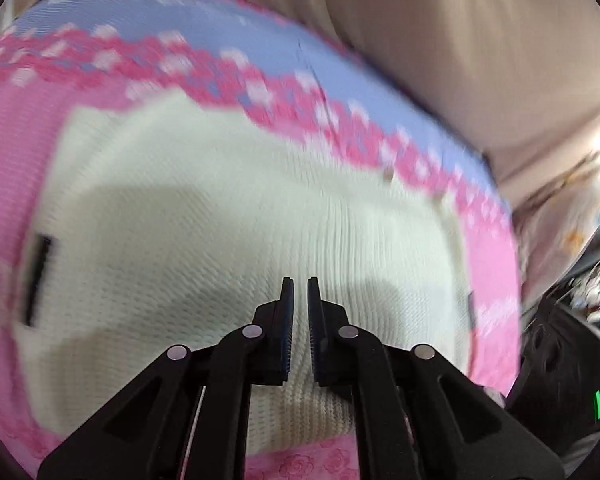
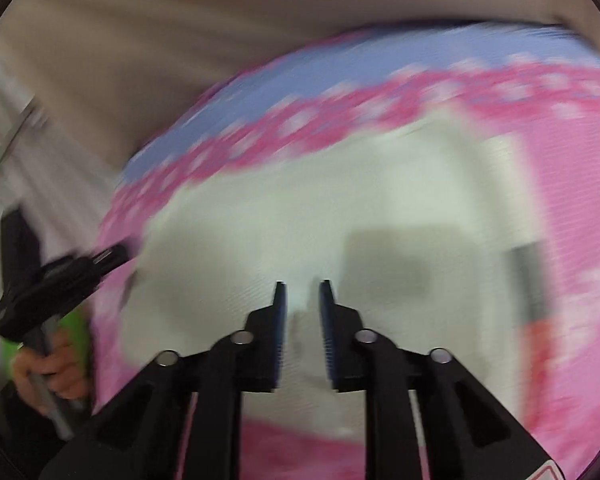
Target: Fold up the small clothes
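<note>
Pink mat [image 1: 4,184], unreadable dark label [image 1: 38,280]

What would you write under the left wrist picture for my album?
Left gripper nearly shut above a cream knitted garment on a pink and blue blanket.

A pink and blue patterned mat [image 1: 380,92] covers a beige sheeted surface [image 1: 480,40], and a cream knitted garment [image 1: 220,220] lies flat on it.
</note>
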The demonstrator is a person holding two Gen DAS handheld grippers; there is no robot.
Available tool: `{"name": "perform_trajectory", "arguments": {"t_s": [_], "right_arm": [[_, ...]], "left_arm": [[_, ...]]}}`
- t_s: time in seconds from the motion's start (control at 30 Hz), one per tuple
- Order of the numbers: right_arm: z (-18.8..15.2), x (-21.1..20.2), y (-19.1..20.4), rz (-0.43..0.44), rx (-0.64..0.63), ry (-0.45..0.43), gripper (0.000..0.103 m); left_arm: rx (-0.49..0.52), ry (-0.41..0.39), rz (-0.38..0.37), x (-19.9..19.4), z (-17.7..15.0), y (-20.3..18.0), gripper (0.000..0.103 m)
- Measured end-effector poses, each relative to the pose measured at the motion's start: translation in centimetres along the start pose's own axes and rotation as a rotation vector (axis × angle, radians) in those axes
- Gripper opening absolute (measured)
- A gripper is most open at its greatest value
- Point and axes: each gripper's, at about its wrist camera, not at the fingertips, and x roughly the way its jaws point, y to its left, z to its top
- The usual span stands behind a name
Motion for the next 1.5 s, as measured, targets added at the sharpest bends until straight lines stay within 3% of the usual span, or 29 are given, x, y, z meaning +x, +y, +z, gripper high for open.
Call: {"name": "perform_trajectory", "arguments": {"t_s": [0.07,0.17,0.23,0.3,0.33,0.4,0.43,0.47,0.53,0.57,0.67,0.77,0.87,0.93,0.97,1.03,1.07,1.13,1.17,1.27,1.37,1.4,1.43,1.5], "right_arm": [[-0.8,3.7,3.5,-0.013,-0.124,0.050,0.007],[-0.6,5.8,2.2,-0.075,-0.123,0.086,0.000],[-0.7,3.2,-2.8,-0.096,0.014,0.029,0.000],[-1.9,-0.4,-8.4,-0.149,0.139,-0.036,0.000],[-3.1,-2.9,-12.1,-0.232,0.222,-0.072,0.000],[-5.6,-6.4,-17.7,-0.219,0.367,-0.126,0.000],[-6.5,-7.6,-19.6,-0.160,0.415,-0.143,0.000],[-6.6,-8.1,-20.0,-0.156,0.422,-0.136,0.000],[-5.2,-8.1,-17.4,-0.257,0.331,-0.115,0.000],[-4.4,-7.9,-16.0,-0.268,0.295,-0.119,0.002],[-0.1,-6.0,-11.5,-0.164,0.208,-0.156,0.003],[5.1,-1.8,-7.7,-0.123,0.109,-0.126,0.003],[9.2,2.7,-8.3,-0.250,0.060,-0.045,0.001],[10.1,2.6,-13.4,-0.409,0.114,-0.042,0.000],[9.7,1.6,-15.7,-0.410,0.177,-0.062,0.000],[8.7,-0.9,-21.0,-0.260,0.341,-0.132,0.000],[8.6,-1.6,-21.5,-0.266,0.354,-0.133,0.000],[9.4,-2.2,-18.8,-0.363,0.279,-0.109,0.000],[9.1,-2.8,-16.9,-0.379,0.228,-0.114,0.005],[6.6,-5.0,-11.2,-0.217,0.148,-0.153,0.007],[2.0,-3.5,-4.6,-0.100,0.041,-0.095,0.007],[0.6,-2.4,-3.3,-0.104,0.002,-0.066,0.007],[-0.9,-1.0,-2.5,-0.135,-0.047,-0.026,0.005],[-3.4,0.3,-4.3,-0.243,-0.060,0.026,0.000]], "left_arm": [[-0.011,-0.007,0.077,0.5,0.0,1.3,0.007],[-0.092,-0.012,0.123,-0.6,-0.1,6.2,0.004],[-0.154,-0.026,0.143,-2.2,-0.5,10.4,0.000],[-0.201,-0.040,0.057,-3.3,-1.0,13.0,0.001],[-0.212,-0.039,0.036,-3.5,-1.2,13.6,0.001],[-0.158,-0.037,0.069,-3.6,-1.1,12.7,0.000],[-0.142,-0.032,0.092,-3.8,-0.9,11.6,0.000],[-0.145,-0.035,0.089,-3.9,-0.6,10.8,0.000],[-0.121,-0.081,0.033,-4.4,1.0,8.1,0.001],[-0.091,-0.090,0.036,-4.3,1.7,7.2,0.001],[-0.005,-0.066,0.090,-1.7,5.4,4.3,0.001],[-0.012,-0.006,0.185,2.2,8.1,5.5,0.001],[-0.081,-0.022,0.143,2.4,9.3,8.9,0.000],[-0.103,-0.035,0.145,2.0,9.7,10.4,0.000],[-0.114,-0.038,0.119,2.0,9.8,11.2,0.000],[-0.119,-0.034,0.110,1.5,9.7,11.3,0.000],[-0.111,-0.035,0.127,1.0,9.6,10.8,0.000],[-0.086,-0.055,0.116,-1.2,8.8,9.2,0.000],[-0.061,-0.090,0.065,-3.3,7.5,8.1,0.001],[-0.017,-0.073,0.081,-4.8,3.5,6.1,0.006],[-0.012,0.010,0.153,-2.9,-0.6,6.1,0.011],[-0.031,0.029,0.166,-2.4,-1.8,7.1,0.011],[-0.054,0.001,0.129,-2.9,-2.5,7.9,0.011],[-0.124,-0.012,0.133,-5.1,-3.3,10.1,0.010]]}}
